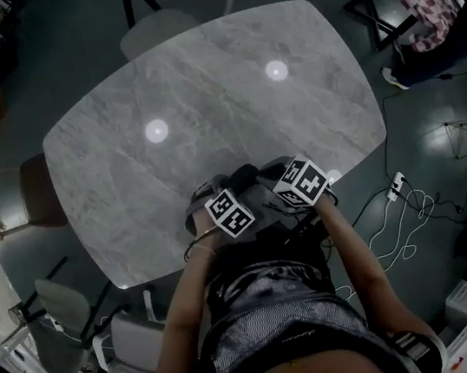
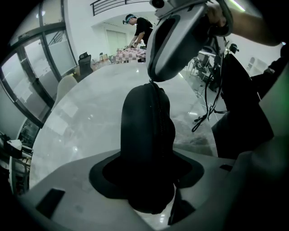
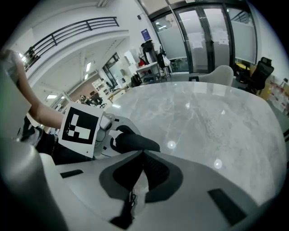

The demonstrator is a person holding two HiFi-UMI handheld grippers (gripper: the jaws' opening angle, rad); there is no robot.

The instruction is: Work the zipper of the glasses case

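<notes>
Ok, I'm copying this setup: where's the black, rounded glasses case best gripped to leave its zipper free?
Grip the glasses case across its lower body, coming from its near end as the left gripper does: the zipper runs up the exposed edge, clear of the jaws.

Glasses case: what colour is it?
The glasses case is plain black; the left gripper view shows it best.
</notes>
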